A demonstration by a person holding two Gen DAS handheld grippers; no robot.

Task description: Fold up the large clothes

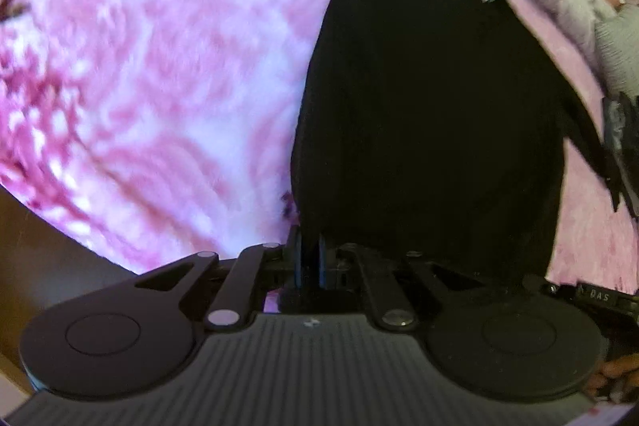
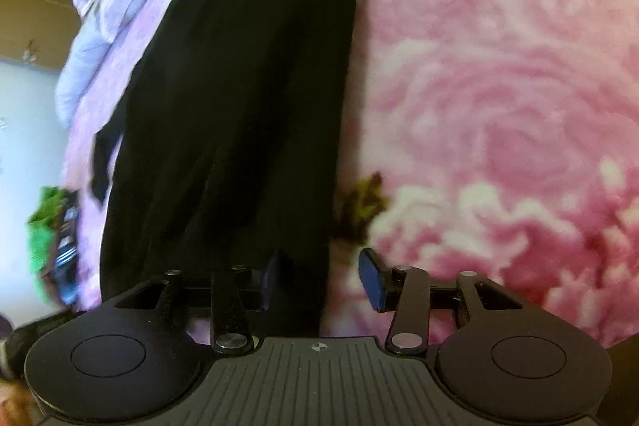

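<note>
Black garment [image 1: 431, 114] edge pinched in my left tool [image 1: 310, 258], right tool [image 2: 319, 278] wide astride its hem; I should lift both evenly.

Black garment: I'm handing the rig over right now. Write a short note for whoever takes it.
Left tongs: shut, apparently pinching the near edge of the garment.
Right tongs: open, straddling the garment's near edge, not gripping.
Garment: lies as a long dark strip on the pink blanket, with one end piece sticking out sideways at the far end.
Done: garment laid out lengthwise; how many folds it already has cannot be told.
Left: close the right tongs on the edge, fold the near end toward the far end, then tidy.
</note>
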